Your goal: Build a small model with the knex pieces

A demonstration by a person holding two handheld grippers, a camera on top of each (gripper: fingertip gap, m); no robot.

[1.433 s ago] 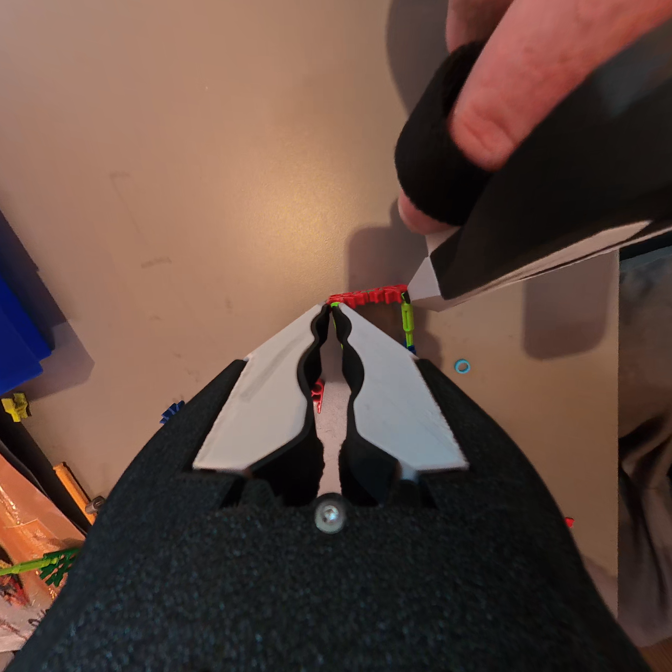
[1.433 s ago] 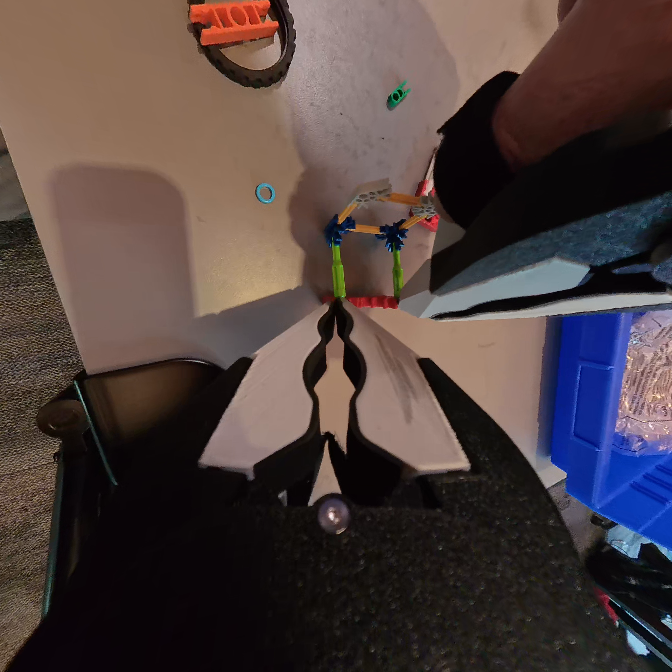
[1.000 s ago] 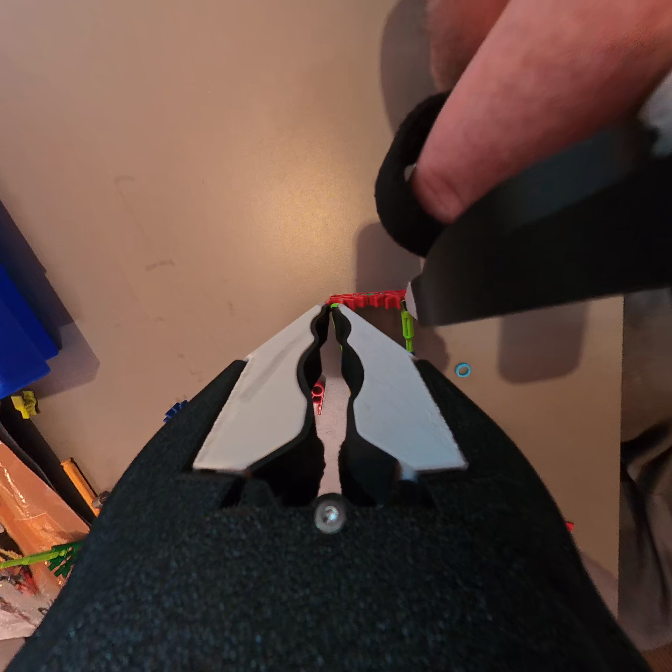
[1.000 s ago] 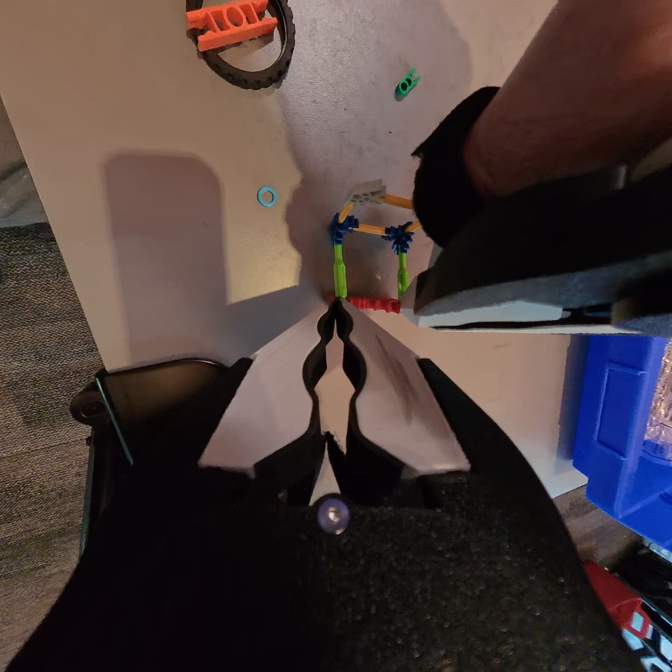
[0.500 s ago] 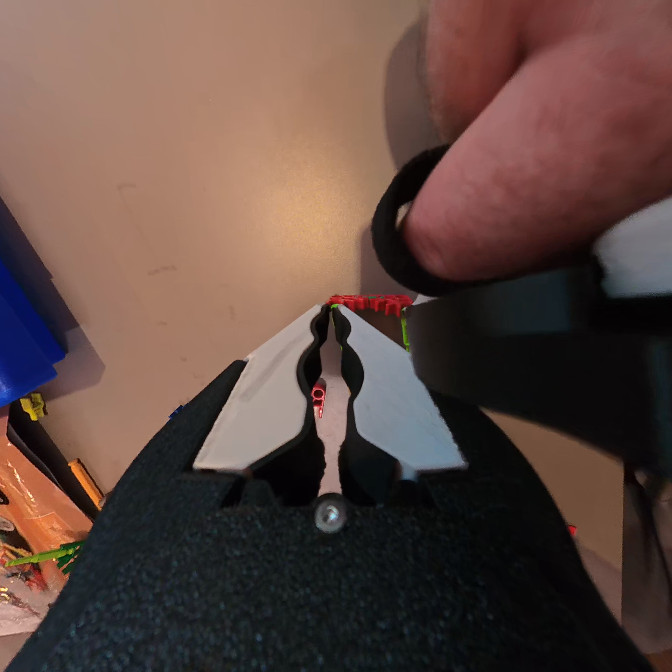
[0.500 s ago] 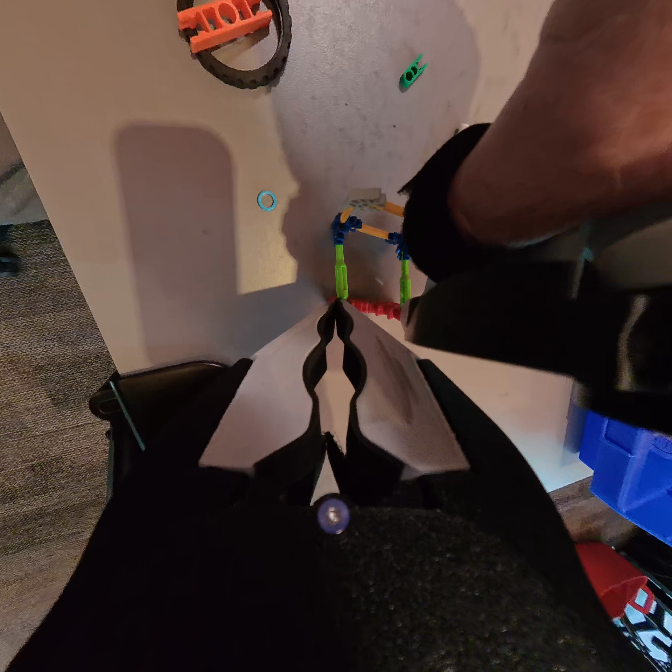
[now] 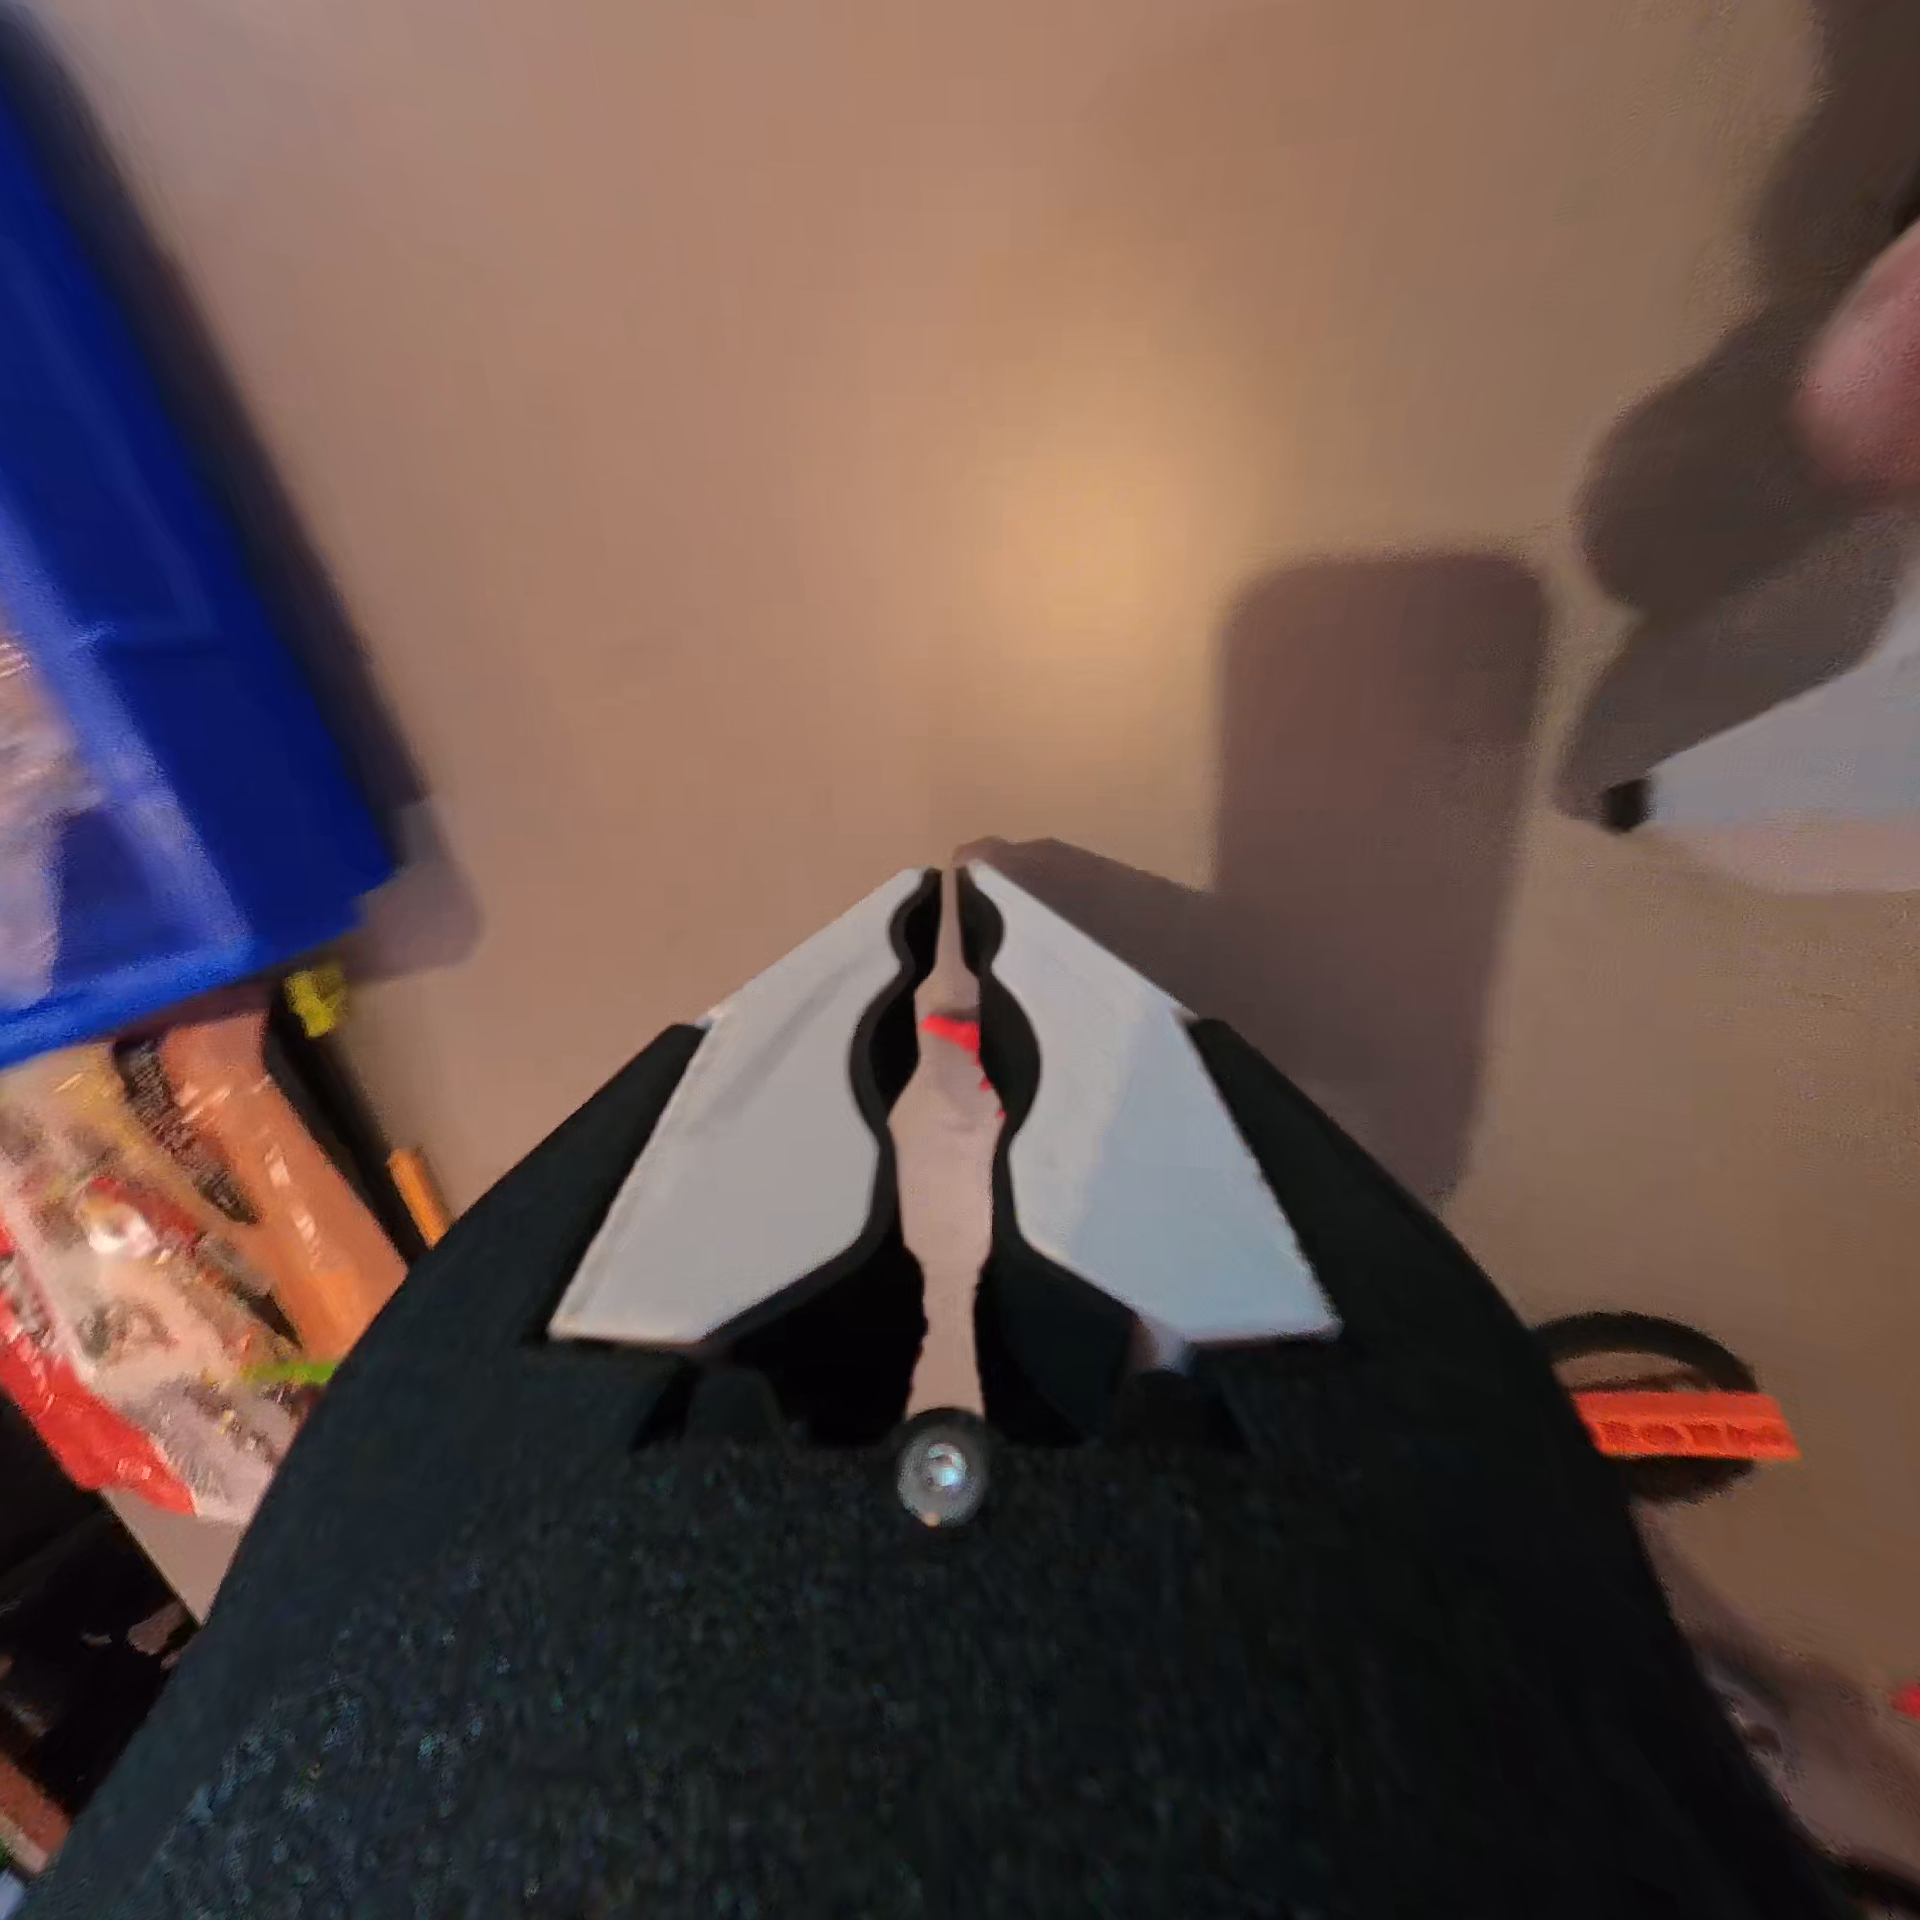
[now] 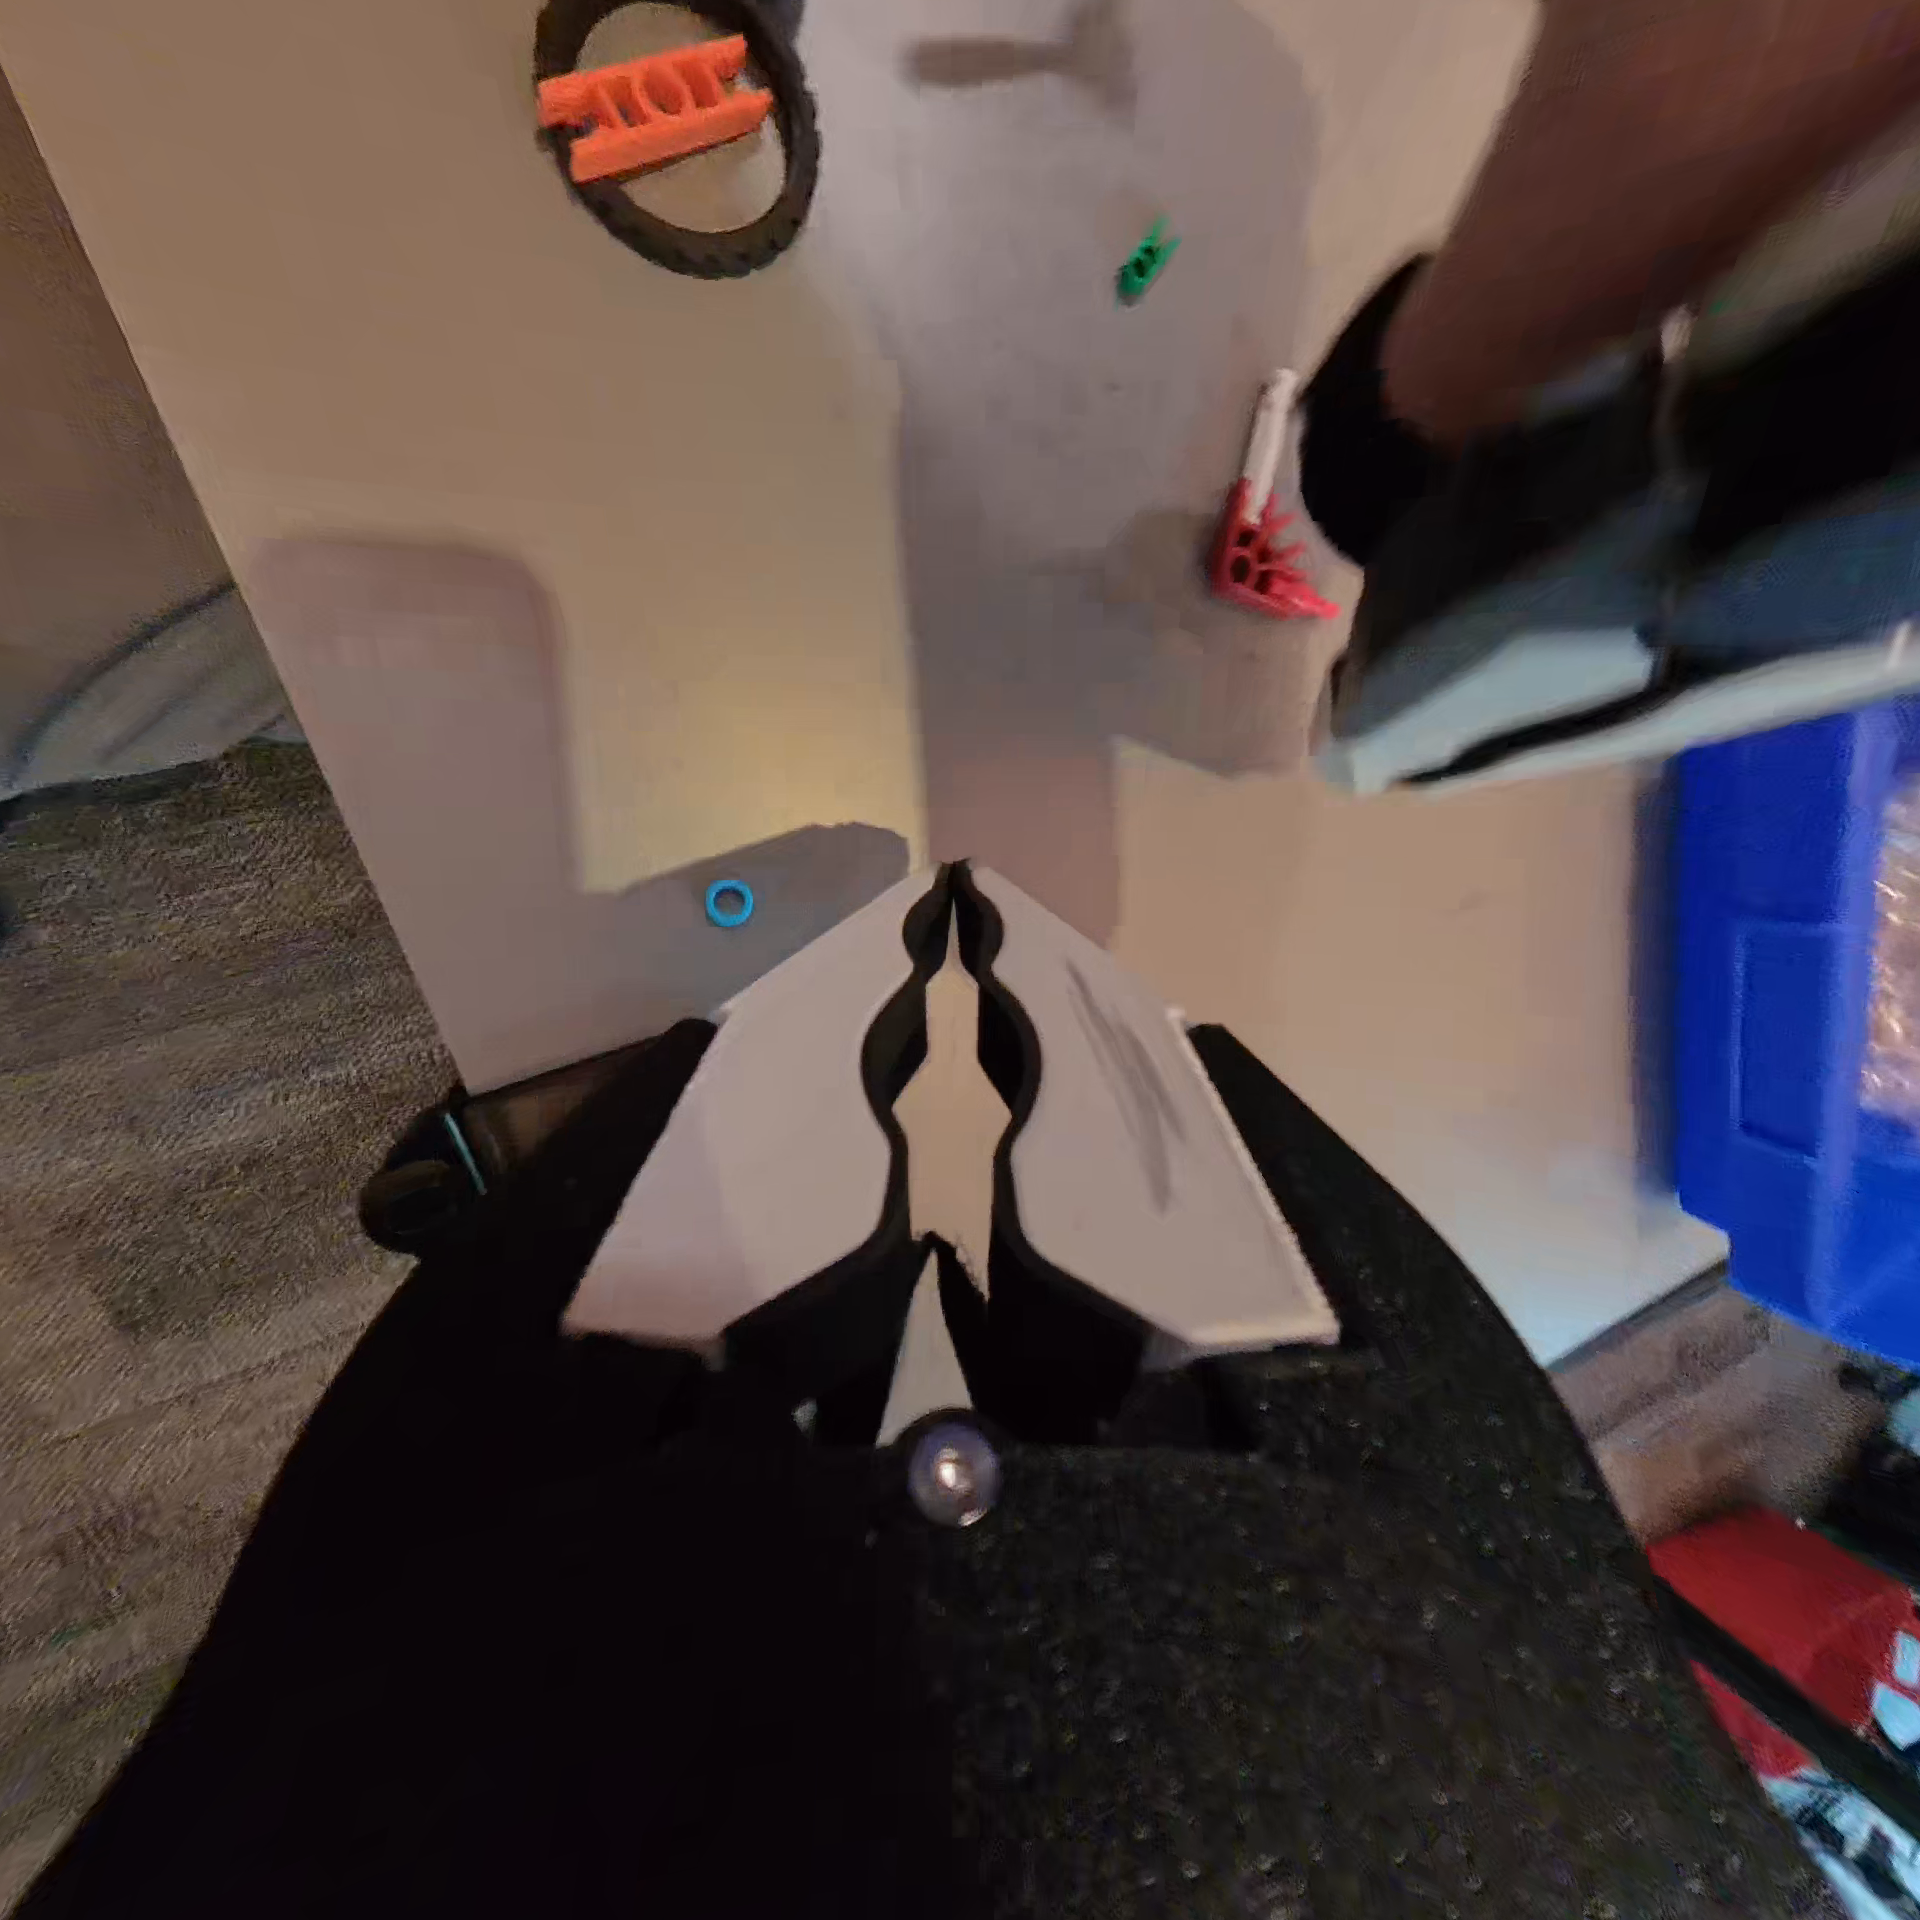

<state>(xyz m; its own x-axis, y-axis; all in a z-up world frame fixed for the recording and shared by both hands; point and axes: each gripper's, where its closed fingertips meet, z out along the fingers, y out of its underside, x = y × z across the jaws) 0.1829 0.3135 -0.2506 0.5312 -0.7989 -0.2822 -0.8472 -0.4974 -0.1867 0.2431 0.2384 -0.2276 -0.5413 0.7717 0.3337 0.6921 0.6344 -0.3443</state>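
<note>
The left gripper (image 7: 948,875) has its fingers closed on nothing, over the bare bench (image 7: 935,416). The right gripper (image 8: 951,871) is closed and empty too, near a blue ring (image 8: 727,902). The blue bin (image 8: 1787,987) holds something shiny and crinkly.

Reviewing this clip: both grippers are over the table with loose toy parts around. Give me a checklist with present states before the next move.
1. Right gripper empty: ok. Jaws shut, nothing between the tips.
2. Left gripper empty: cannot tell. Jaws are shut, and a red bit shows through the gap behind the tips; held or lying below is unclear.
3. Grippers apart: ok. They do not touch in either view.
4. Loose parts located on the table: ok. The blue ring lies beside the right gripper's tips; the red connector, green clip and black tyre lie farther off.
5. Views sharp: not ok. Both are motion-blurred.
</note>
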